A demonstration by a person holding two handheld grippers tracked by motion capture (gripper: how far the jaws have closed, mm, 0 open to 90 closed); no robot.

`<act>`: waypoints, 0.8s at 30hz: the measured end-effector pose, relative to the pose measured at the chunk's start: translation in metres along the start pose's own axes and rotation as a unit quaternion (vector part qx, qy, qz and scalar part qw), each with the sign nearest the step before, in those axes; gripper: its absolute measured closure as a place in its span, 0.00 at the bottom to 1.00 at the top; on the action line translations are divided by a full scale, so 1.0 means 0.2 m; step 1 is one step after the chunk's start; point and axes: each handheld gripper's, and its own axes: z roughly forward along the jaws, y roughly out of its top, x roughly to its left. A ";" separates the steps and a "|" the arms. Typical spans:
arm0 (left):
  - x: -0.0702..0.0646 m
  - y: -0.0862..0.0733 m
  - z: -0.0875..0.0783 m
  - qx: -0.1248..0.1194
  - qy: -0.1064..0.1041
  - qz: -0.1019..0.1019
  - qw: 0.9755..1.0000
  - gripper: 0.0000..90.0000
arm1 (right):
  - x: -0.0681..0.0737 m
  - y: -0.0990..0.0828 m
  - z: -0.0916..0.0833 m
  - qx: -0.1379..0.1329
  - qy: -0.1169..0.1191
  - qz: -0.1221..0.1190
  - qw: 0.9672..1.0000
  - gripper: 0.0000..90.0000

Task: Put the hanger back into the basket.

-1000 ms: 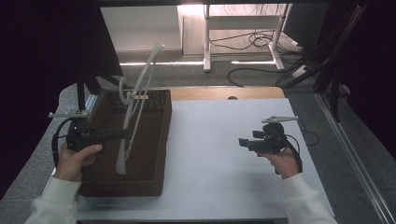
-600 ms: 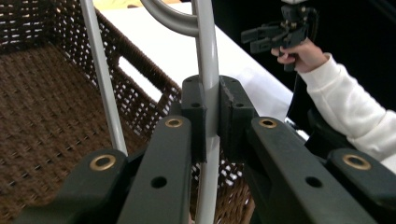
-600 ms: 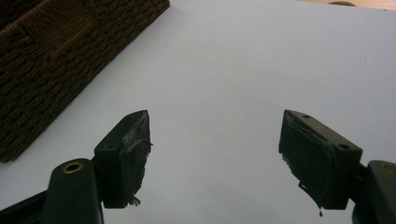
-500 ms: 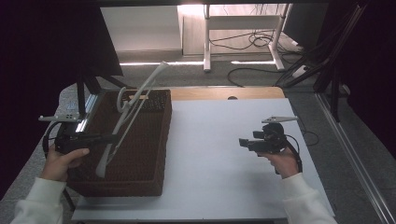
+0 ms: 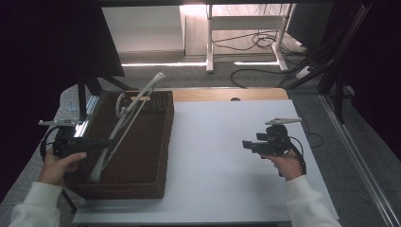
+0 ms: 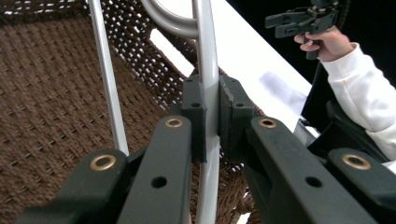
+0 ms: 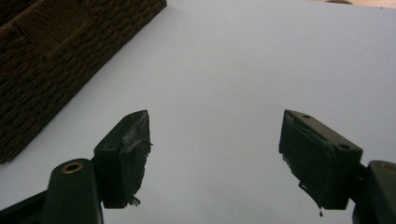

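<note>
A white hanger [image 5: 128, 119] made of thin rods leans in the brown woven basket [image 5: 168, 142] at the table's left. Its lower end rests near the basket's front left corner and its top pokes out over the far rim. My left gripper [image 5: 111, 142] is shut on one of its rods. In the left gripper view my gripper [image 6: 212, 93] pinches the pale rod of the hanger [image 6: 208, 46] over the basket's weave [image 6: 46, 93]. My right gripper [image 5: 246, 143] hovers over the white table, right of centre. In the right gripper view it [image 7: 215, 154] stands open with nothing between its jaws.
The white table top [image 5: 213, 156] stretches between the basket and my right hand. In the right gripper view the basket's corner [image 7: 46, 56] lies at the upper left. A wooden strip [image 5: 227, 94] runs along the table's far edge. Cables and desk legs are on the floor beyond.
My left gripper has moved left and down with the hanger. The hanger has sunk deeper into the basket, and its top end is lower. The right hand has kept still.
</note>
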 end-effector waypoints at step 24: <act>0.08 -0.04 0.03 0.034 0.053 -0.039 0.997 0.63 | 0.00 0.00 0.01 0.005 -0.001 0.000 1.000 0.28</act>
